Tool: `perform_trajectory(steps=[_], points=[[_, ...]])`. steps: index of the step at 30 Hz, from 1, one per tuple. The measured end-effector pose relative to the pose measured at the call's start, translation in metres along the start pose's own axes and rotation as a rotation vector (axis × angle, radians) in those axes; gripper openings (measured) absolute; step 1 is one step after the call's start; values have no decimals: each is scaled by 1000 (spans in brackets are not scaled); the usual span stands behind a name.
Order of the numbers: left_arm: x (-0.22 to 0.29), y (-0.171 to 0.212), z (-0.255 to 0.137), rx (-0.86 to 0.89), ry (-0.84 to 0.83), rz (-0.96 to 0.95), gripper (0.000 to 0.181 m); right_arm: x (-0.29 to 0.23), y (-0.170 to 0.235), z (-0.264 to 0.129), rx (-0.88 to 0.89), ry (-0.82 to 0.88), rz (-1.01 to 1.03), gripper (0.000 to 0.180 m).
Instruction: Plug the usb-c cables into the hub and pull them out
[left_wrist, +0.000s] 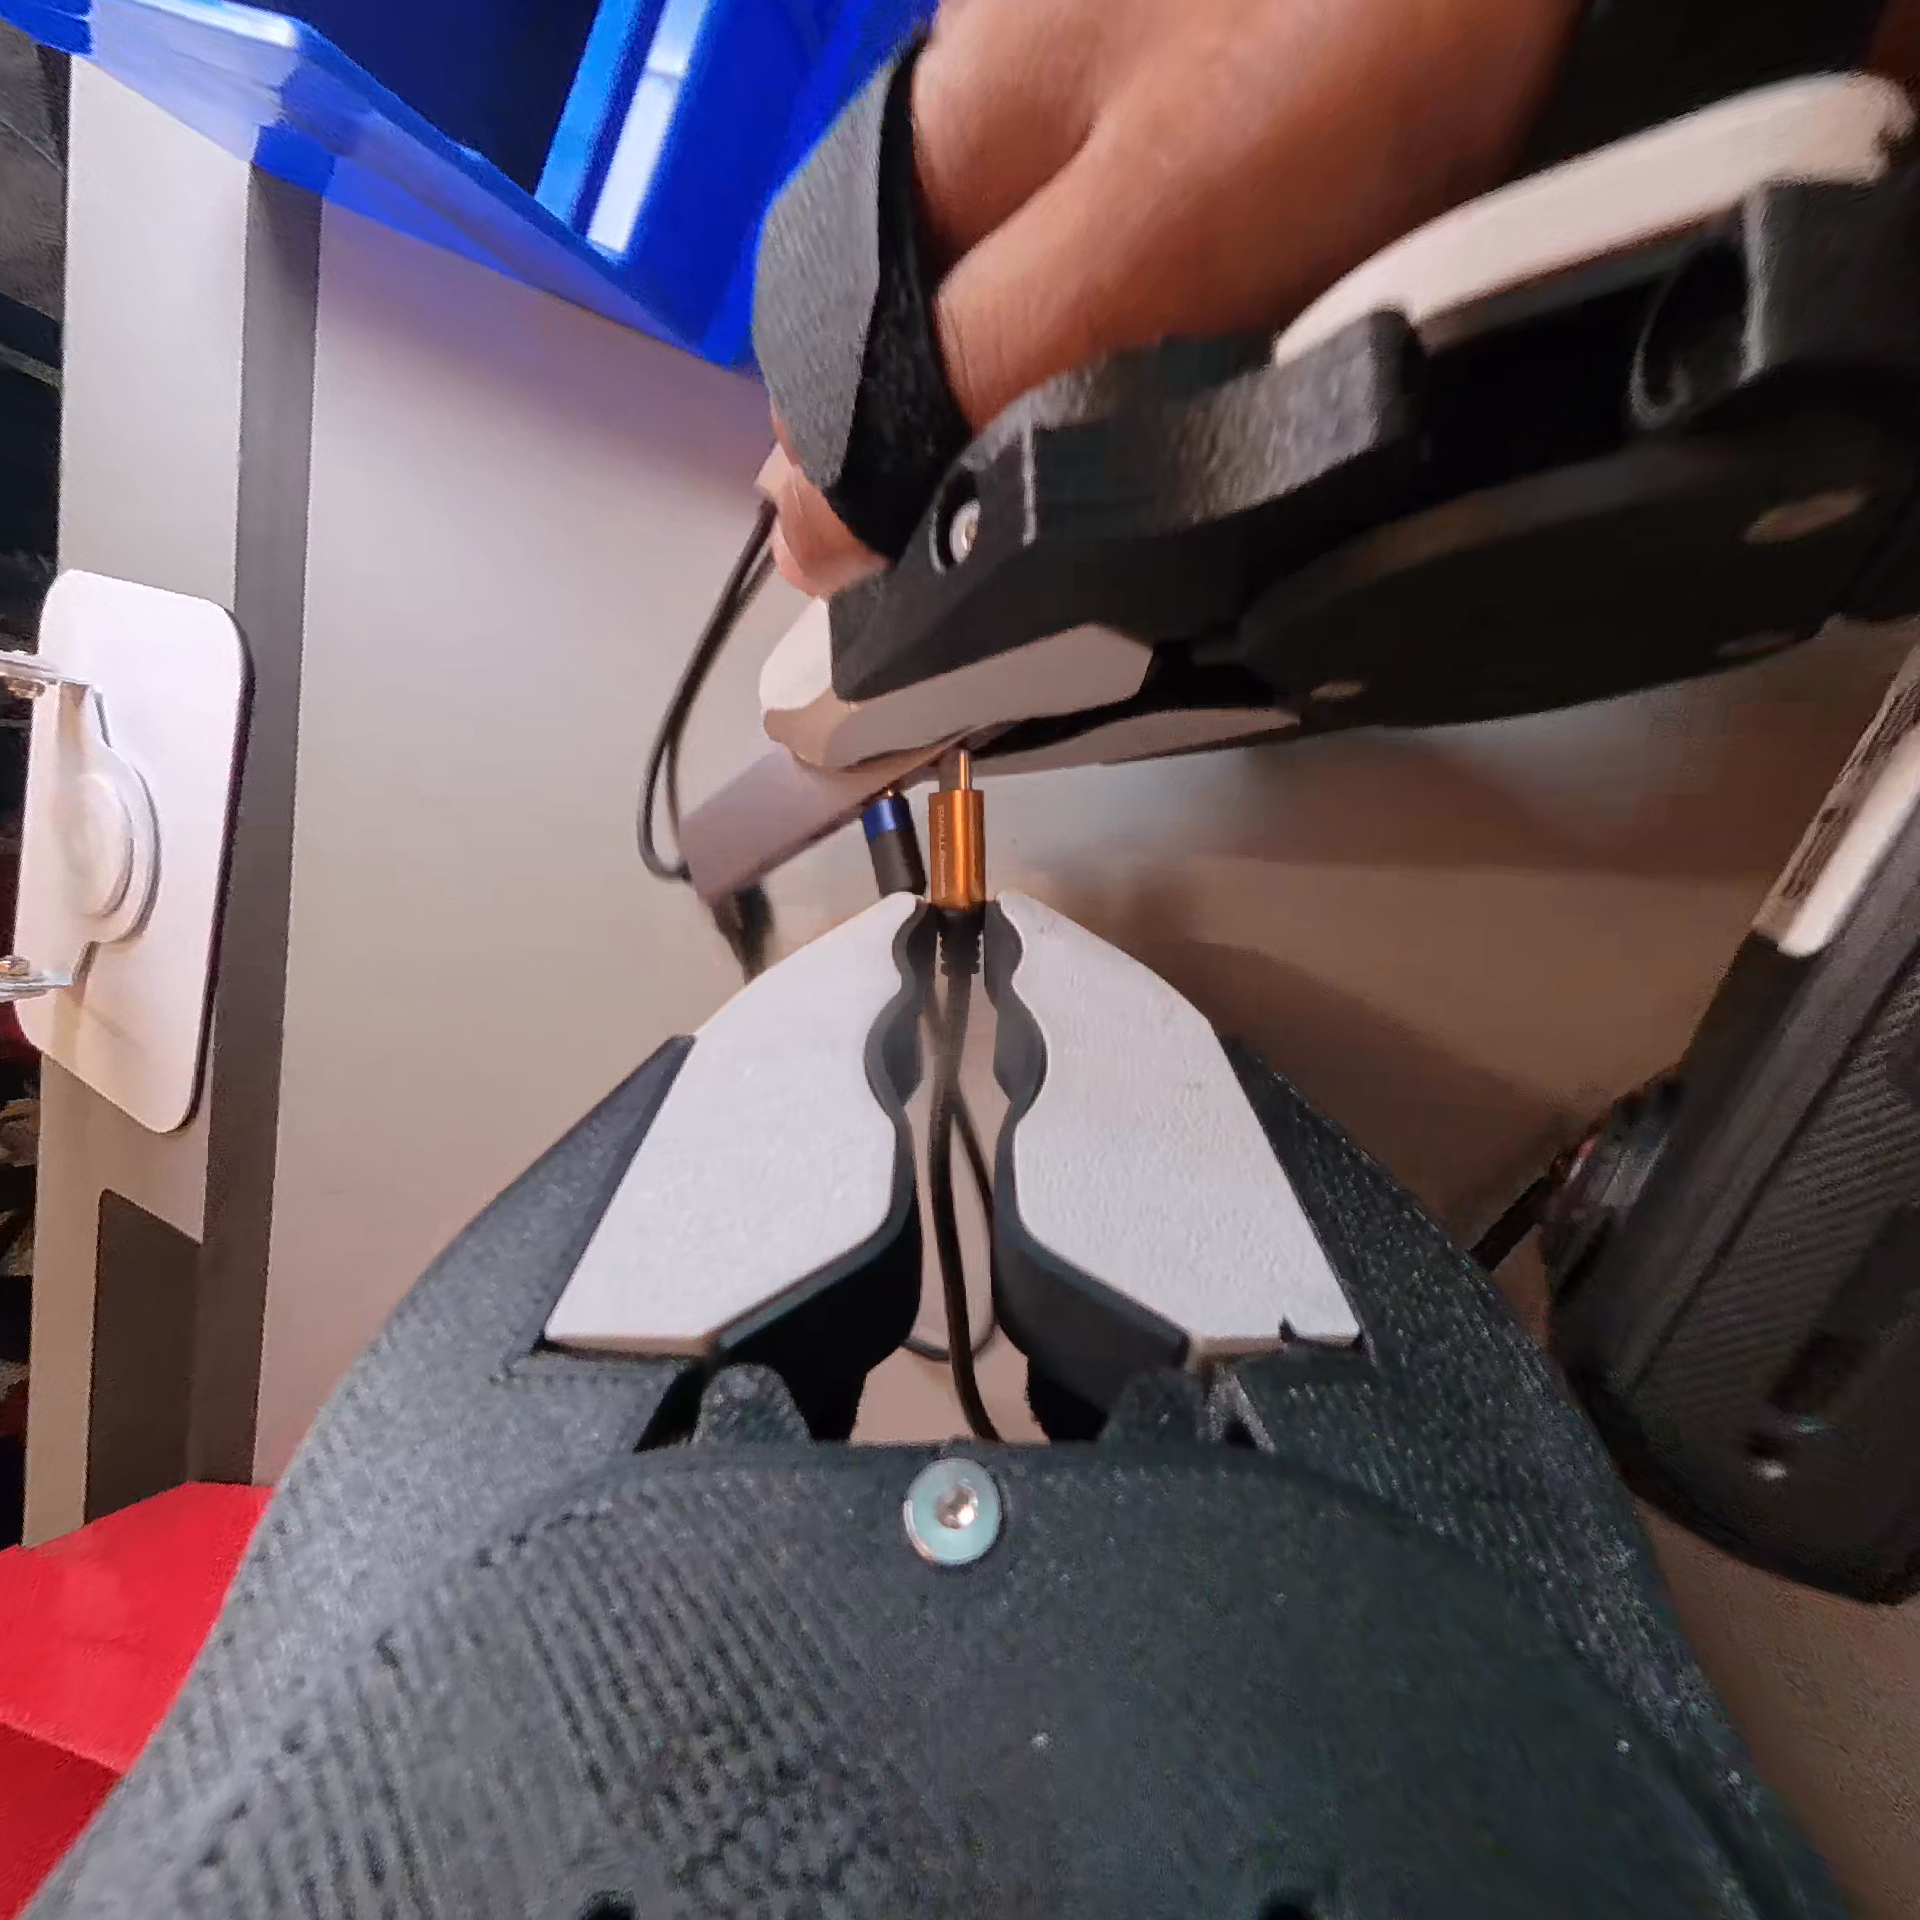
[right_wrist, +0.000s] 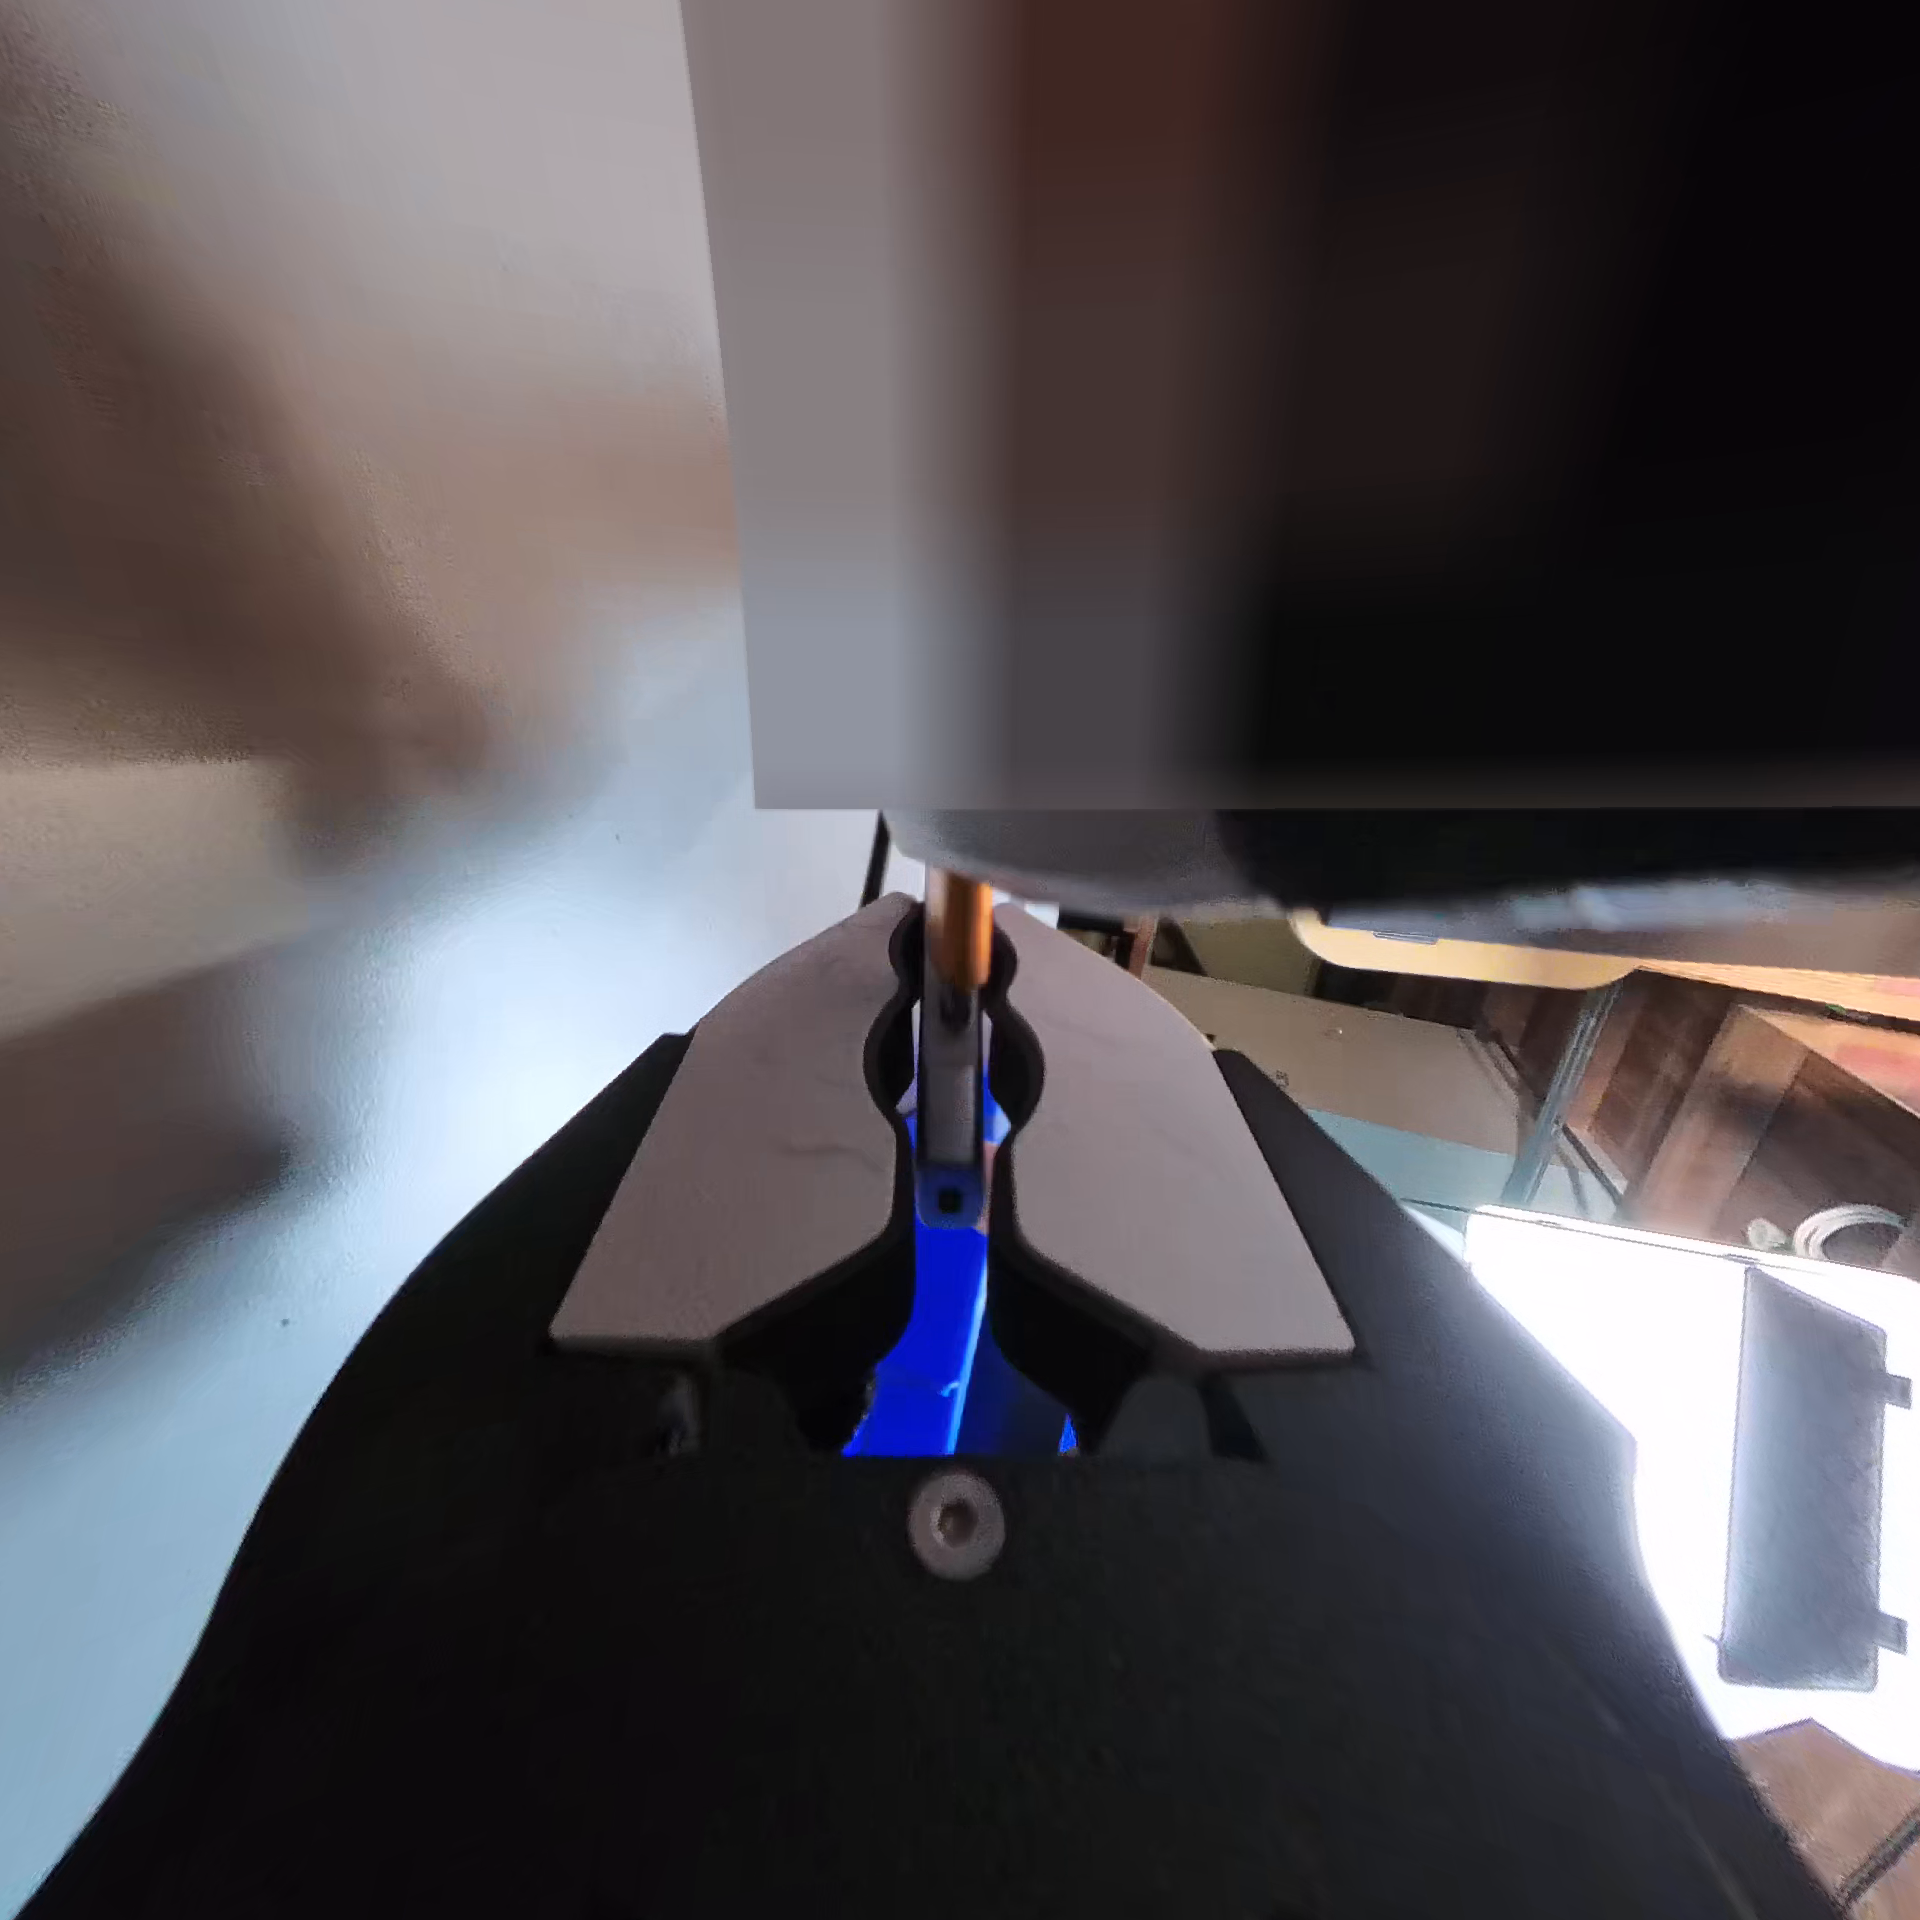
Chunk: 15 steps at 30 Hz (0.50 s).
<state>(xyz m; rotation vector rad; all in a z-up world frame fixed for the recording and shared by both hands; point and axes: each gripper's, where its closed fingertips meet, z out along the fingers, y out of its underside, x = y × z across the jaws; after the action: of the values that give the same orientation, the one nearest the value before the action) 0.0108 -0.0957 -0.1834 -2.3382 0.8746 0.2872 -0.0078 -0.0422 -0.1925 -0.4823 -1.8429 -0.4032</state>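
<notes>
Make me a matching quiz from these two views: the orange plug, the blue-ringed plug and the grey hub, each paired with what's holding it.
Things:
1. orange plug
2. blue-ringed plug
3. grey hub

States:
A. clamped in the right claw
B. gripped at its base by the left claw
C. seated in the hub, no claw on it

Pairs: 1-B, 2-C, 3-A

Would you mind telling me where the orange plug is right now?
In the left wrist view the orange plug sits centre frame, pinched at its base by the left gripper, its metal tip bare under the grey hub, just right of the blue-ringed plug.
</notes>
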Motion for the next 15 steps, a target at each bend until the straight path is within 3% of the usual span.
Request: perform_trajectory(steps=[6, 15], points=[[3, -2, -7, -22, 21, -34, 9, -4, -15, -2, 30, -28, 32, 10], [-2, 16, -12, -21, 47, -75, 9, 0, -12, -10, 213, -85, 181, 12]])
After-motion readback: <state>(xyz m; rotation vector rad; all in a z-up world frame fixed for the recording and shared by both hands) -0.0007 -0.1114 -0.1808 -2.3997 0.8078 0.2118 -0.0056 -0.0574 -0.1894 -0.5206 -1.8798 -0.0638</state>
